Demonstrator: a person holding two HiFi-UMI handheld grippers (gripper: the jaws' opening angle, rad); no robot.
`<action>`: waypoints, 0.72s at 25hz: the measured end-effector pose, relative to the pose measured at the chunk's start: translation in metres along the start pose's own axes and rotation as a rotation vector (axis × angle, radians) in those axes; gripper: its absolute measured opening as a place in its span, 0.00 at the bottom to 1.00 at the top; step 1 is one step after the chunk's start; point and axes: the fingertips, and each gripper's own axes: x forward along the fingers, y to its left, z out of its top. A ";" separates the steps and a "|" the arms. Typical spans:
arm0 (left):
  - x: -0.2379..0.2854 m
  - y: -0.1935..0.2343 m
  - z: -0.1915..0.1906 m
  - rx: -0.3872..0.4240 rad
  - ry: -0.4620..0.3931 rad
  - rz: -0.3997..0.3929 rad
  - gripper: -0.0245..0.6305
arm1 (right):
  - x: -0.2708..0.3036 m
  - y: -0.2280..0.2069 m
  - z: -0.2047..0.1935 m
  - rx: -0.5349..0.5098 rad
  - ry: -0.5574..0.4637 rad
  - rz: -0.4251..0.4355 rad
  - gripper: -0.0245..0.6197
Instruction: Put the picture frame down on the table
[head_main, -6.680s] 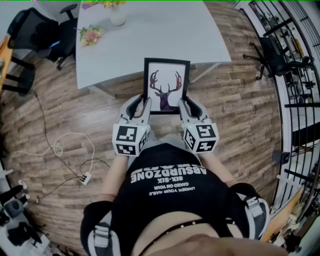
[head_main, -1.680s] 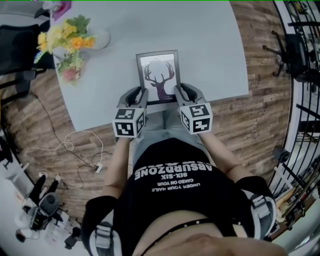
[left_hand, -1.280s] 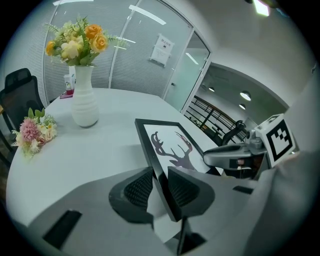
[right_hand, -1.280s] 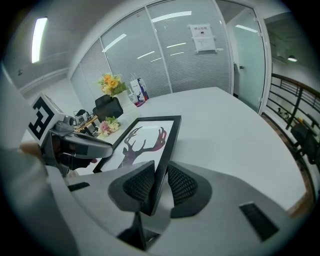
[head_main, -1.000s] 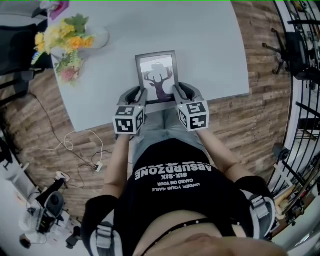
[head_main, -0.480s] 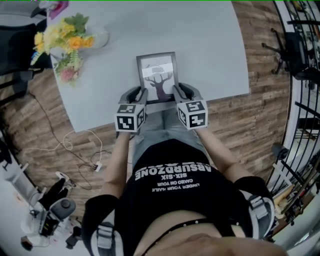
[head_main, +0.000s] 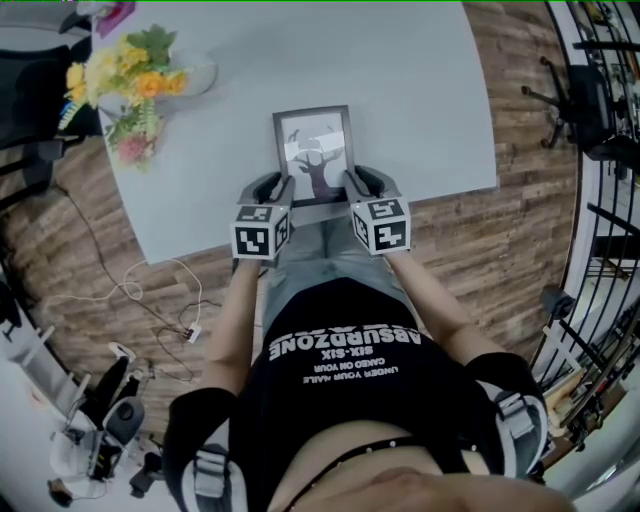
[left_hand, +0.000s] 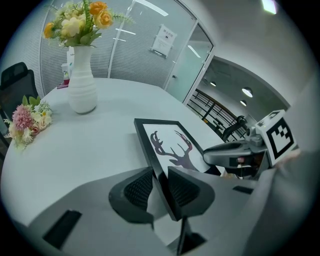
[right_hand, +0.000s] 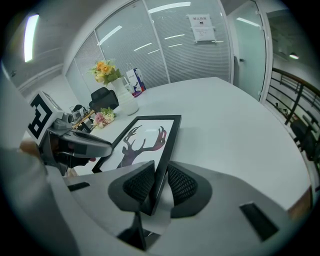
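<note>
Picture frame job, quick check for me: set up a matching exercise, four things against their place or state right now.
Things:
1. picture frame
2. white vase
3. pink bouquet
4. left gripper

Place or state:
A. stands upright, holding yellow and orange flowers
B. fingers shut on one frame edge
C. lies by the table edge
D. gripped at both long sides, over the table

Pairs: 1-D, 2-A, 3-C, 4-B.
</note>
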 end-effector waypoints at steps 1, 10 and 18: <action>0.001 0.000 -0.001 0.000 0.002 -0.001 0.20 | 0.001 -0.001 -0.001 0.001 0.003 0.001 0.19; 0.012 0.001 -0.012 -0.003 0.031 0.004 0.20 | 0.009 -0.006 -0.014 0.000 0.034 0.001 0.19; 0.020 0.004 -0.022 -0.014 0.052 0.014 0.20 | 0.015 -0.007 -0.021 -0.008 0.055 0.008 0.19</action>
